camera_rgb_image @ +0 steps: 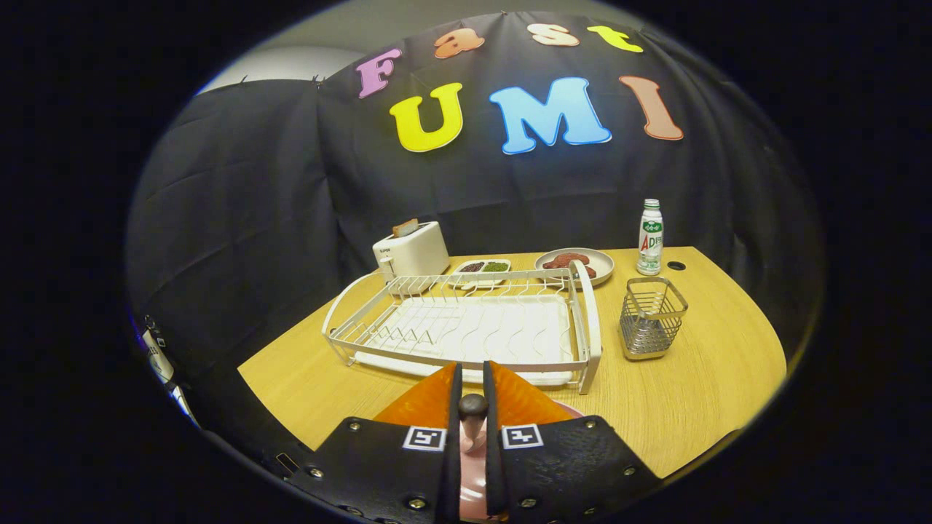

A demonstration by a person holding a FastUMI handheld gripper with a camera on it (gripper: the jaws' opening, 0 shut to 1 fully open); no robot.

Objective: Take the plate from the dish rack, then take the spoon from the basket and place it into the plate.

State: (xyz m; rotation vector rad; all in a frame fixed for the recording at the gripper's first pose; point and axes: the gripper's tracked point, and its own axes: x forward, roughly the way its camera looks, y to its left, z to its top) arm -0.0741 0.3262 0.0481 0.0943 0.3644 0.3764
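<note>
Your gripper (pixel 472 386) has its orange fingers (pixel 429 397) nearly pressed together, pinching the spoon (pixel 472 407): its dark handle end pokes up in the narrow gap between them. The plate (pixel 568 410), pink, lies on the table (pixel 699 364) right under the fingers, only a sliver of rim visible beside the right one. The rack (pixel 466 320) just beyond is bare, and the basket (pixel 650 316) stands off to its right, apparently vacant. So the step in hand looks like the set-down. Lower the spoon until it rests in the plate, keep it level, then ease the fingers apart slowly. Lift straight up so you don't drag it out.
</note>
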